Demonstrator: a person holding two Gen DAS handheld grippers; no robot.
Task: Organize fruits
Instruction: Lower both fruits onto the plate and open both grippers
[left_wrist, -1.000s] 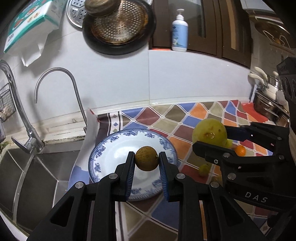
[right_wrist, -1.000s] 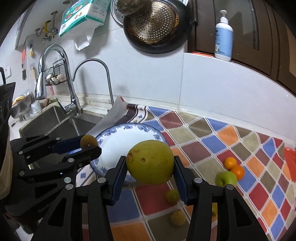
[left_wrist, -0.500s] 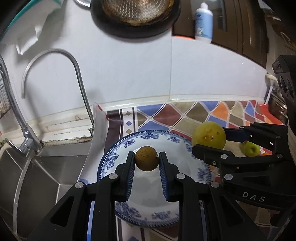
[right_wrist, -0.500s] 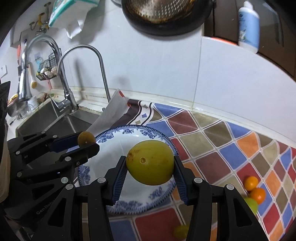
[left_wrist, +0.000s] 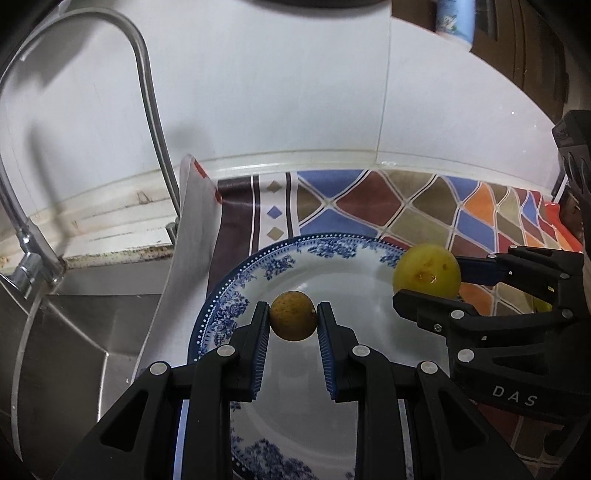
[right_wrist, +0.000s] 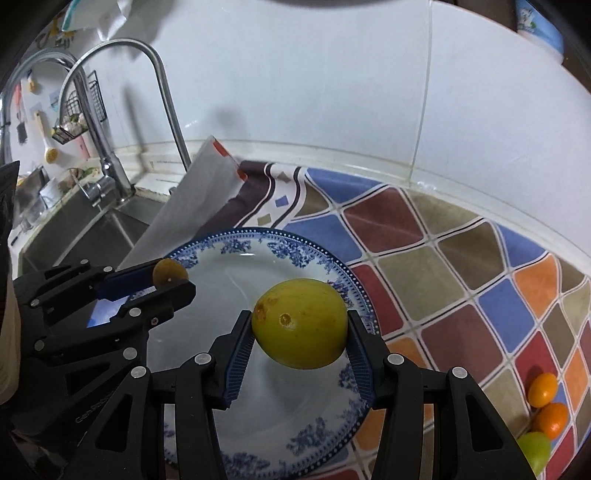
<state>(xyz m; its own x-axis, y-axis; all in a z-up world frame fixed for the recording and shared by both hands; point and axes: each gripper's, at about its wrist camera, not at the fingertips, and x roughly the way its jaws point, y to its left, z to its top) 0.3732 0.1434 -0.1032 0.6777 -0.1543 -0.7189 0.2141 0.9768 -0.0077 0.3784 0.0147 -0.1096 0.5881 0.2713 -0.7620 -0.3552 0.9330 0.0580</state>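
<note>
My left gripper (left_wrist: 293, 320) is shut on a small brownish-yellow round fruit (left_wrist: 293, 319) and holds it above the left part of the blue-and-white plate (left_wrist: 325, 251). My right gripper (right_wrist: 300, 328) is shut on a large yellow-green fruit (right_wrist: 300, 328) and holds it above the plate's (right_wrist: 207, 251) right side. In the right wrist view the left gripper (right_wrist: 170, 275) with its small fruit (right_wrist: 168, 271) is at the left. In the left wrist view the right gripper (left_wrist: 428, 275) with the large fruit (left_wrist: 426, 271) is at the right.
Two small oranges (right_wrist: 546, 402) and a green fruit (right_wrist: 533, 448) lie on the colourful checked mat (right_wrist: 443, 258) at the right. A steel sink (left_wrist: 74, 332) with a curved tap (left_wrist: 147, 92) is at the left. A white tiled wall stands behind.
Both grippers have moved forward and down over the plate with their fruits held; the plate now fills more of both views.
</note>
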